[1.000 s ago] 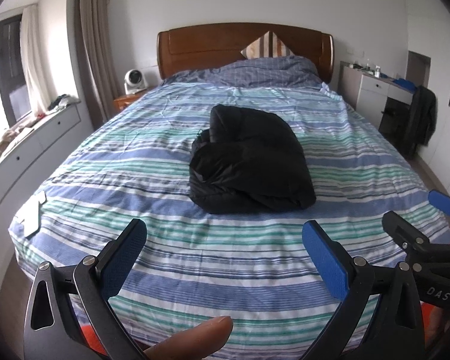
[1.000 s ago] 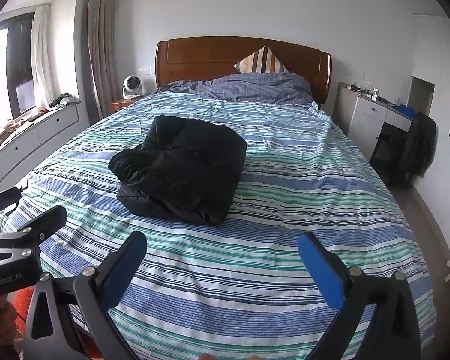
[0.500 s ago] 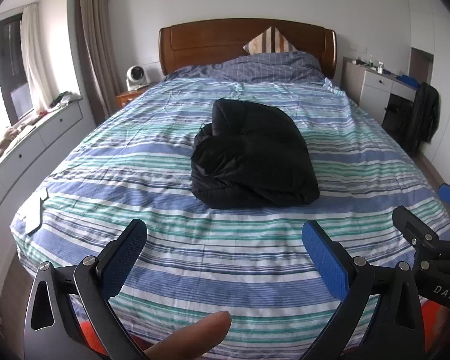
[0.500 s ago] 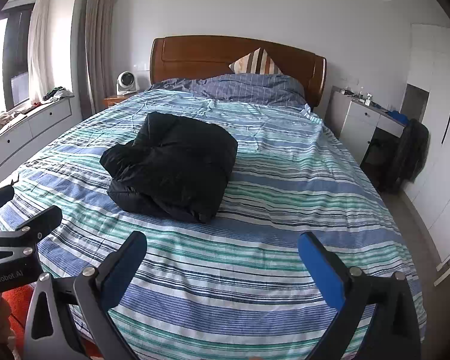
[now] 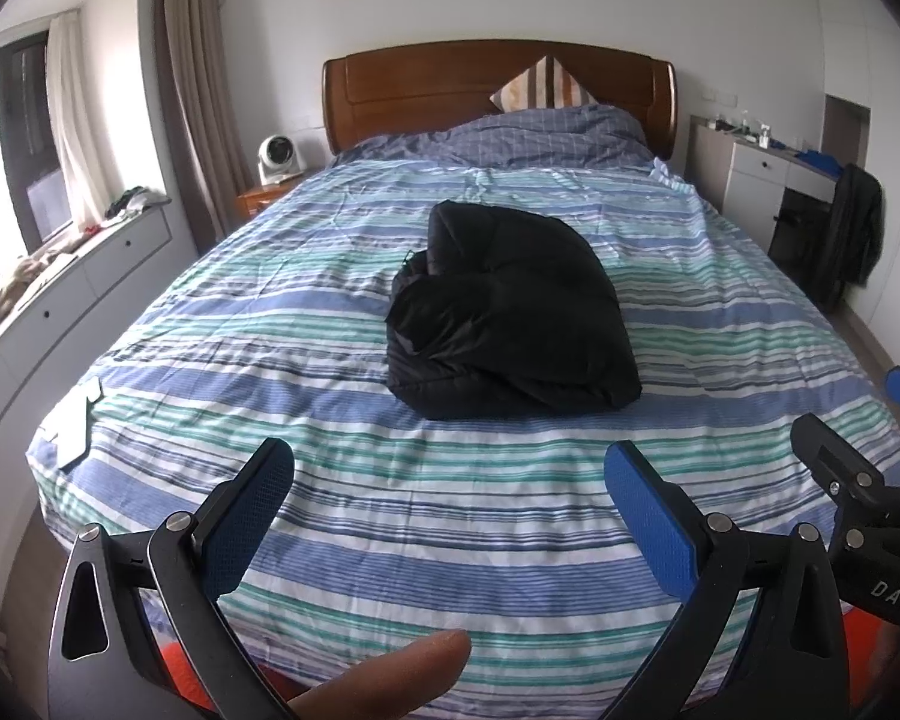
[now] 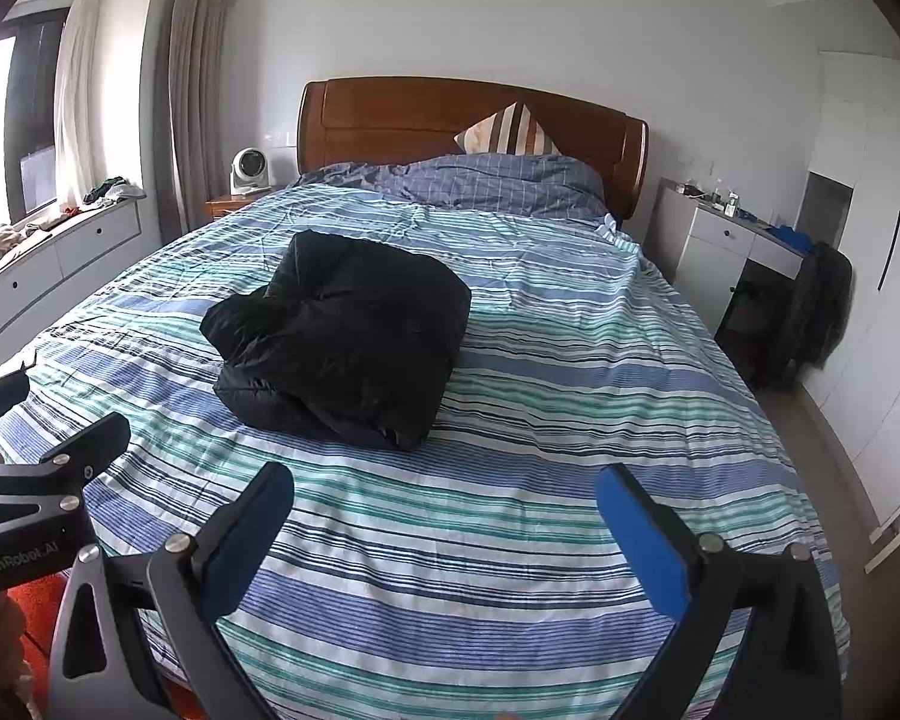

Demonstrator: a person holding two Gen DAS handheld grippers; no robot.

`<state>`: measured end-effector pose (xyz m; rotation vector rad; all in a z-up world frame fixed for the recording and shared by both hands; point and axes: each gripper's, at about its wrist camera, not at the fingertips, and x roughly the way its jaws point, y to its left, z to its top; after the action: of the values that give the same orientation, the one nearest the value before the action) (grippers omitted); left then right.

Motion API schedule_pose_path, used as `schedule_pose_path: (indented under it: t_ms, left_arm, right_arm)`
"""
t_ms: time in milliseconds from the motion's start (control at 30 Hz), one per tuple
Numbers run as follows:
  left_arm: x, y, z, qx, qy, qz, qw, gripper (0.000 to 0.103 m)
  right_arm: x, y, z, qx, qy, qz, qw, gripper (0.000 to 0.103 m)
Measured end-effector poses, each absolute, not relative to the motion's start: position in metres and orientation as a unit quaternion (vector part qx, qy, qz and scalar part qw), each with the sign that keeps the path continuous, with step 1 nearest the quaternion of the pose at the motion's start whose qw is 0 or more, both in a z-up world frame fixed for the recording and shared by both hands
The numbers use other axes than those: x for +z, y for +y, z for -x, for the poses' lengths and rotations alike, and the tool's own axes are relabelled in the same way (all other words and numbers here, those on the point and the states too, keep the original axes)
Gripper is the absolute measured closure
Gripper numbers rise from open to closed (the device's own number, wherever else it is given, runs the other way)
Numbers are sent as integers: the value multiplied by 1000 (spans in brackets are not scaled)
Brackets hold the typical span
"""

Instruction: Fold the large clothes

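Observation:
A black puffy jacket [image 5: 510,318] lies folded into a compact bundle in the middle of the bed with the striped blue, green and white cover [image 5: 450,510]; it also shows in the right wrist view [image 6: 342,336]. My left gripper [image 5: 450,498] is open and empty, held near the foot of the bed, well short of the jacket. My right gripper [image 6: 444,510] is open and empty, beside the left one, also short of the jacket. Each gripper shows at the edge of the other's view.
A wooden headboard [image 5: 498,84] with pillows stands at the far end. A window bench with drawers [image 5: 48,300] runs along the left. A white desk [image 6: 732,246] and a chair with a dark coat [image 6: 816,312] stand on the right. A small fan [image 5: 279,159] sits on the nightstand.
Both grippers have drawn back and risen a little from the bed, so the jacket looks smaller and farther. The jacket has not moved. Both stay open.

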<state>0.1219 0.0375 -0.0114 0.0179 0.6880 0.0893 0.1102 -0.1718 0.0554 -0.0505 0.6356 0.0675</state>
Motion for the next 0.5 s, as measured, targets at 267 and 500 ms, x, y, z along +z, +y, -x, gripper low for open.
schedule_pose_path:
  t_ms: [267, 500]
  left_arm:
    - [-8, 34, -119, 50, 329, -19, 943, 0]
    - [-7, 34, -117, 54, 326, -19, 944, 0]
  right_arm:
    - [57, -173, -109, 38, 308, 24, 950, 0]
    - [57, -173, -108, 45, 310, 19, 949, 0]
